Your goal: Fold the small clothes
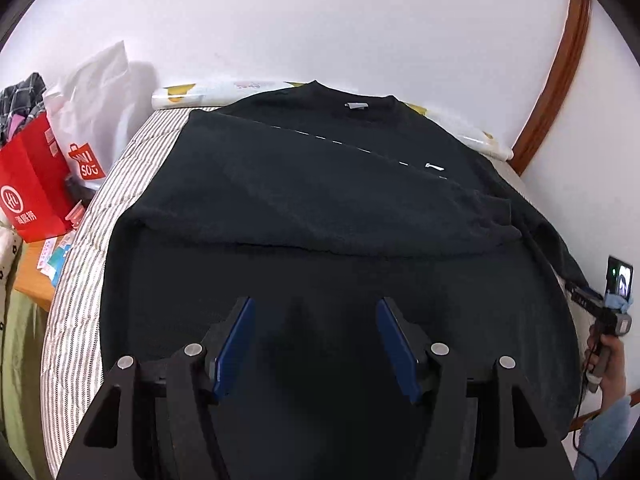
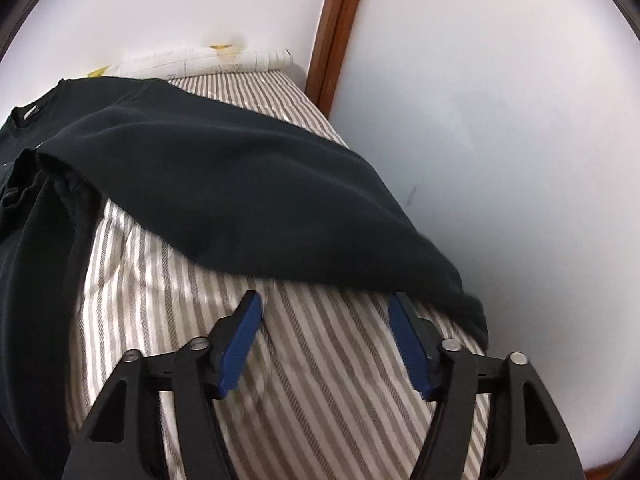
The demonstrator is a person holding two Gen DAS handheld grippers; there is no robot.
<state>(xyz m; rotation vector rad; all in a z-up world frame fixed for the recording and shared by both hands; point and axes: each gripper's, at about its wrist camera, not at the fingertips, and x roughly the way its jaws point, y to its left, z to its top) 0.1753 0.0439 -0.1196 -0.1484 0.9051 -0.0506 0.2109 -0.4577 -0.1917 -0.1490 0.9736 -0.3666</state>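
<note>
A black long-sleeved top (image 1: 320,208) lies flat on a striped bed sheet (image 1: 80,280), collar and white label (image 1: 356,106) at the far end. One sleeve is folded across its chest. My left gripper (image 1: 316,308) hovers open over the top's lower body, with nothing between its blue pads. In the right wrist view the other sleeve (image 2: 280,220) stretches out to the right over the sheet (image 2: 320,380), its cuff (image 2: 468,308) by the wall. My right gripper (image 2: 326,304) stands open just short of this sleeve's near edge, with bare sheet between its fingers.
A red paper bag (image 1: 32,192) and a white shopping bag (image 1: 92,120) stand on a wooden side table (image 1: 32,272) left of the bed. A rolled printed sheet (image 1: 200,94) lies along the far edge. A white wall (image 2: 480,160) with brown trim (image 2: 332,32) borders the bed's right side.
</note>
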